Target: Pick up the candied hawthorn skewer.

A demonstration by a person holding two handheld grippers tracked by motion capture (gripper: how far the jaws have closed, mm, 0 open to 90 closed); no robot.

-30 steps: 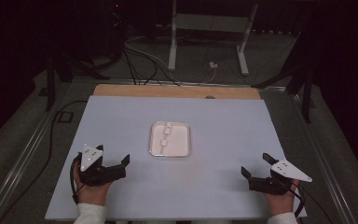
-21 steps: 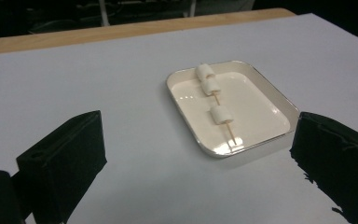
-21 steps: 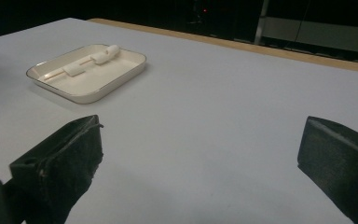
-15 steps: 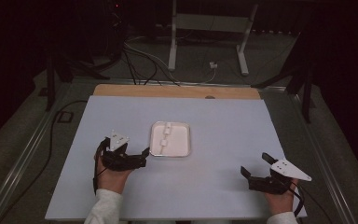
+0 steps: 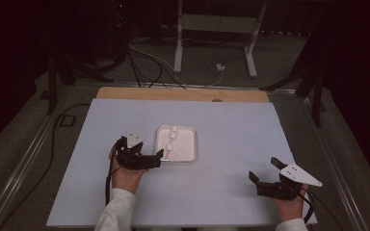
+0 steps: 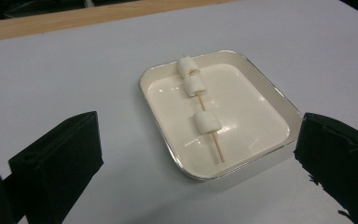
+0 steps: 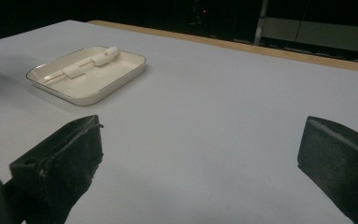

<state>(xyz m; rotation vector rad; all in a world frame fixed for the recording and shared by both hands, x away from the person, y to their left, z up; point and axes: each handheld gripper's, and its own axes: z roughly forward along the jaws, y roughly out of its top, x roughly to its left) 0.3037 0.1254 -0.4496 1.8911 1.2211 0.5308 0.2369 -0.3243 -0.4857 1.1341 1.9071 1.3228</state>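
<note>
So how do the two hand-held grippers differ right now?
The left hand-held gripper sits right beside the white tray, its jaws facing the marshmallow skewer; the right hand-held gripper rests near the table's front right corner, well away from the tray. The left one points rightward toward the tray, the right one leftward. Both have open, empty jaws.

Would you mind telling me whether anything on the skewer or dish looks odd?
Slightly: on the skewer in the dish, two marshmallows bunch at the far end, while the third marshmallow sits apart. Nothing looks spilled or damaged.
</note>
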